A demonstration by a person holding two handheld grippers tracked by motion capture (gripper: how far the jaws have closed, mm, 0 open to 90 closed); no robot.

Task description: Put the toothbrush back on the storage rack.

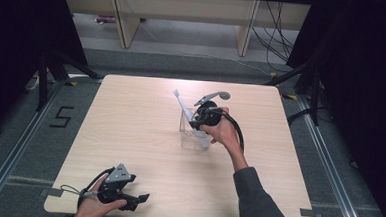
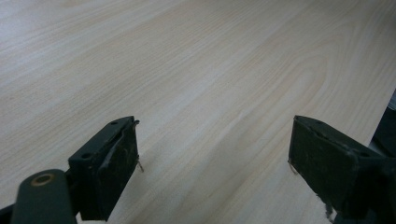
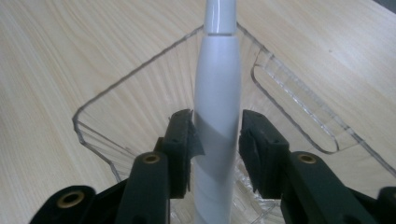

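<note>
right gripper (image 3: 215,140): we see it at the table's centre-right, black, two flat pads either side of the toothbrush handle. Left pad looks to touch the handle; a thin gap shows at the right pad. We can't call it a firm pinch.
right gripper, high view (image 1: 196,122): hand wrapped round the black body, thick cable looping off to the right, grey plate on top pointing far-right.
toothbrush (image 3: 217,107): white, glossy plastic, round tapered handle with a seam ring near the top and a spiral ridge low down. Stands tilted inside the holder; head leans up and far-left in the high view (image 1: 181,102).
holder (image 3: 116,93): clear acrylic box, thin walls, rounded corners, a rounded oblong slot cut in one wall. Sits on the table near its middle (image 1: 187,136), open top.
left gripper (image 2: 215,158): we see its jaws spread wide, nothing between them, just bare table. Black blocky pads, edges scuffed.
left gripper, high view (image 1: 138,200): near-left corner of the table, held low in the hand, grey three-cornered plate on top, thin cable looped off to the left. Well apart from the holder.
table (image 1: 130,130): pale wood-grain laminate, matte, square top with rounded corners.
floor (image 1: 24,134): grey carpet, a black "5" mark to the table's left.
</note>
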